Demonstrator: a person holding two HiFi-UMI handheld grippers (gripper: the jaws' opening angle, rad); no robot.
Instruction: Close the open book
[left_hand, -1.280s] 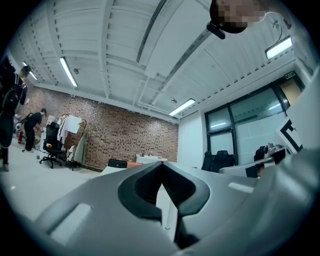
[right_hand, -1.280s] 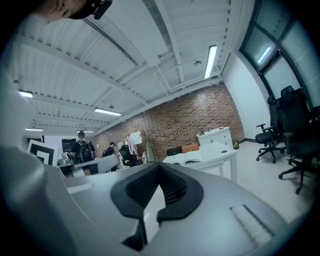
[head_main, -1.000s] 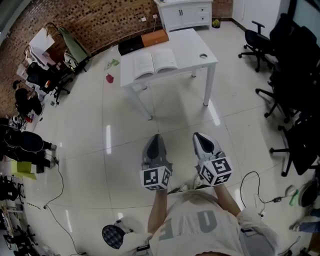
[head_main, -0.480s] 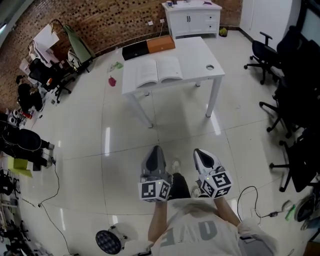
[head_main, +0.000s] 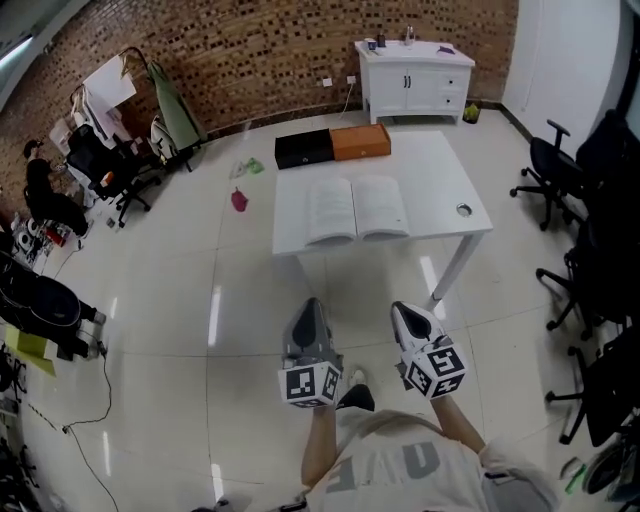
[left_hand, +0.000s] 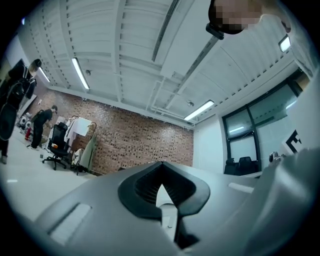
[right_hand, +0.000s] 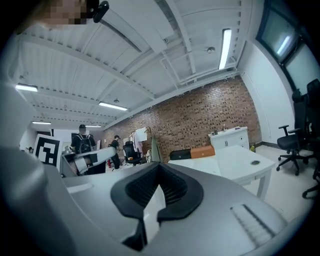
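I see a grey moulded-plastic left gripper (head_main: 312, 303) and a matching right gripper (head_main: 399, 309), each carrying a white cube with black square markers (head_main: 311, 383) — below them, a pale grey short-sleeved T-shirt (head_main: 400, 462) with faint lettering and a black shoe (head_main: 357, 398).

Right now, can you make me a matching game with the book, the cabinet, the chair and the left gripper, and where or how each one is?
Things:
1. book
2. cabinet
3. chair
4. left gripper

Place or state:
A. against the brick wall
B. shut, holding nothing
C. black, off to the right of the table
D. lying open on the table

Pairs: 1-D, 2-A, 3-C, 4-B
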